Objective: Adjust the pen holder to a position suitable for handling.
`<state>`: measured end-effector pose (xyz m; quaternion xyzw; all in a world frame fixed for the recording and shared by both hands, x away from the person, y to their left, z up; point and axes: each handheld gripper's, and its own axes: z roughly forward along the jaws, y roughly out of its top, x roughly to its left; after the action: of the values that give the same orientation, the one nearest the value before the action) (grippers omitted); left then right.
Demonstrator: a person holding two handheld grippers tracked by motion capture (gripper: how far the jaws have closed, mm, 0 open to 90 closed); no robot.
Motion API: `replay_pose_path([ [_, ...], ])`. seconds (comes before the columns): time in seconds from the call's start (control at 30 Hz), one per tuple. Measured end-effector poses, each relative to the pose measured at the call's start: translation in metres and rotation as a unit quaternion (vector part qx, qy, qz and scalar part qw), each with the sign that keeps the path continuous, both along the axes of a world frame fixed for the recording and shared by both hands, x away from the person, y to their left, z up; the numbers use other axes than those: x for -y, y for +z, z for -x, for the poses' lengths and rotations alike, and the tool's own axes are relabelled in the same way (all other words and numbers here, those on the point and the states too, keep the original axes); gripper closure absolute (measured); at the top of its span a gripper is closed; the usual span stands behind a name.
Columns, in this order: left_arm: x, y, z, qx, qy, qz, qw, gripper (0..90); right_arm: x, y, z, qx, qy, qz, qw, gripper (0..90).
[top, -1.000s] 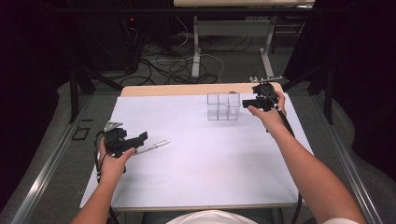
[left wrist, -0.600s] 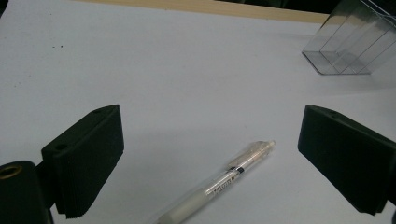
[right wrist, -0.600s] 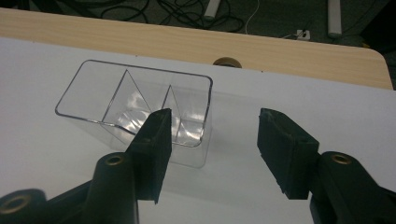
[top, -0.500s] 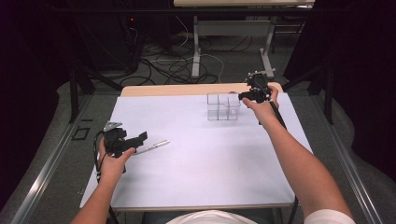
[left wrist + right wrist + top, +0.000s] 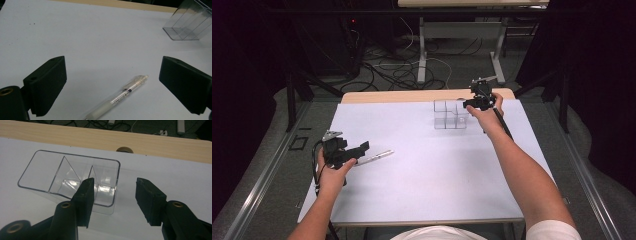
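Observation:
A clear plastic box (image 5: 450,114) with three compartments (image 5: 67,173) stands at the far side of the white table. My right gripper (image 5: 472,103) hovers at its right end. Its jaws have just been closing and stand partly open (image 5: 115,182). The box's right end wall sits between them, and neither pad presses on it. At the near left, my left gripper (image 5: 361,148) is open (image 5: 113,72). A clear white pen (image 5: 120,96) lies flat on the table between its jaws, untouched, with its tip pointing right (image 5: 374,157).
A white sheet (image 5: 427,170) covers the table, with a wooden strip (image 5: 155,142) bare along the far edge and a round brass fitting (image 5: 124,149) set in it. Cables (image 5: 402,75) and desk legs lie on the floor beyond.
My right hand has moved left and a little farther away, coming to the box's right end. The left gripper and the pen have stayed put.

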<state>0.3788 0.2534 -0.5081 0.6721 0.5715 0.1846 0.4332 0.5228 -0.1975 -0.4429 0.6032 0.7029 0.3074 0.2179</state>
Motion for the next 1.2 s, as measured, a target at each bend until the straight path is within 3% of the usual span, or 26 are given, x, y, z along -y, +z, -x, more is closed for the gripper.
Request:
replay_pose_path([
  [0.7,0.000,-0.002,0.000,0.001,0.004,0.003,1.0000,8.6,-0.002,-0.027,-0.020,-0.059,-0.027,-0.008,0.9979,59.6],
  [0.87,0.000,-0.002,0.000,-0.002,0.006,0.004,1.0000,8.8,0.000,-0.032,-0.023,-0.066,-0.036,-0.005,0.9971,60.8],
  [1.2,0.000,-0.003,0.000,-0.001,0.006,0.005,1.0000,9.2,-0.003,-0.037,-0.025,-0.064,-0.037,0.005,0.9972,73.2],
])
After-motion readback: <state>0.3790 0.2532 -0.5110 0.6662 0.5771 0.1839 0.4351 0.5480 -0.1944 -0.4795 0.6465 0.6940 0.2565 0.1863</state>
